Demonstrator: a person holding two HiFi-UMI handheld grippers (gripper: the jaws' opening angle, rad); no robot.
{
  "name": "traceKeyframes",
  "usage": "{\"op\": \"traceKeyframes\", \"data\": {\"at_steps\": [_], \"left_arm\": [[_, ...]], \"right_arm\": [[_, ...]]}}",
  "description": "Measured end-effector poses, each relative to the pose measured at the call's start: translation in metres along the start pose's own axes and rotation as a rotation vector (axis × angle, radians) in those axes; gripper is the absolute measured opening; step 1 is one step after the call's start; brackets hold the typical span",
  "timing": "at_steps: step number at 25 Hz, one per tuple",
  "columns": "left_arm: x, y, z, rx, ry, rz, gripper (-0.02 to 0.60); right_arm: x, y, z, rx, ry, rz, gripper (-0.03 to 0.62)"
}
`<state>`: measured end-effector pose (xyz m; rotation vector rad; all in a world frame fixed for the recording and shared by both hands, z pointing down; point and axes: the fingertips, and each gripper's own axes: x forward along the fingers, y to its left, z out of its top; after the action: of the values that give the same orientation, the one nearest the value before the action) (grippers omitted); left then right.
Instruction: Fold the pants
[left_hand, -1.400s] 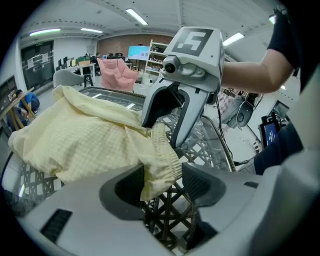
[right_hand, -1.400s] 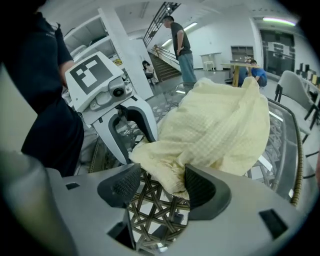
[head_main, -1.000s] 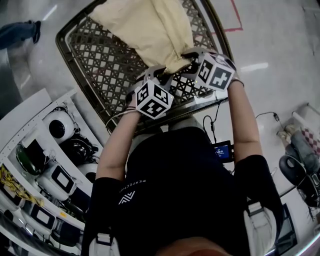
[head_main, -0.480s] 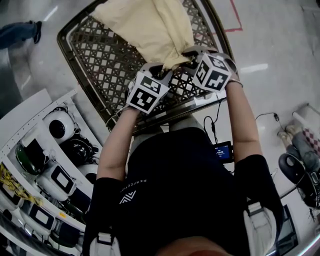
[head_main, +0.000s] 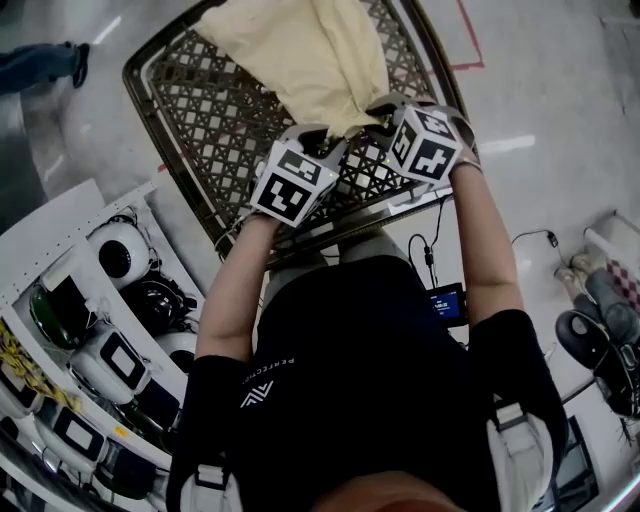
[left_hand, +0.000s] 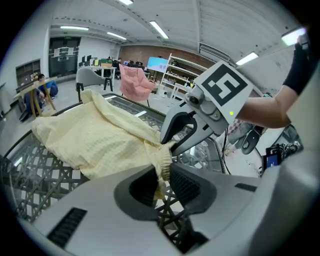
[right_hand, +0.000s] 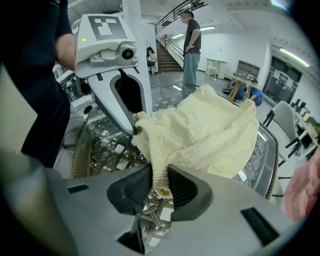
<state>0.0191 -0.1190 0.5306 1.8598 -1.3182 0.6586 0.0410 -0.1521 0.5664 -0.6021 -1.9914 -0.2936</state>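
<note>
- The left hand-held gripper (left_hand: 161, 181), its jaws just closing, clamps the near edge of the yellow pants (head_main: 310, 60).
- The pants lie on the lattice bench (head_main: 200, 130).
- The right hand-held gripper (right_hand: 159, 186), its jaws also just closing, clamps the same edge just beside the left one.

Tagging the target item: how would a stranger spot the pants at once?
Find the dark lattice-top table in front of the person. The pants lie bunched on it, the gathered edge nearest the person pinched by both the left hand-held gripper and the right hand-held gripper, whose jaws have just been closing on it. They are the only cloth there: pale yellow, waffle-textured.
</note>
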Motion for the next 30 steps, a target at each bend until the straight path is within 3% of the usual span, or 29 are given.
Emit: {"op": "traceKeyframes", "data": {"at_steps": [14, 25, 30], "left_arm": [[-0.043, -0.045, -0.023, 0.033, -0.027, -0.059, 0.075], [-0.083, -0.092, -0.06, 0.02, 0.005, -0.243, 0.076], [-0.099, -0.106, -0.072, 0.016, 0.03, -0.29, 0.077]], "right_arm": [[-0.034, 0.066, 0.016, 0.02, 0.027, 0.096, 0.104], [-0.05, 0.141, 0.032, 0.07, -0.008, 0.201, 0.104], [-0.057, 0.167, 0.04, 0.068, -0.004, 0.264, 0.104]]}}
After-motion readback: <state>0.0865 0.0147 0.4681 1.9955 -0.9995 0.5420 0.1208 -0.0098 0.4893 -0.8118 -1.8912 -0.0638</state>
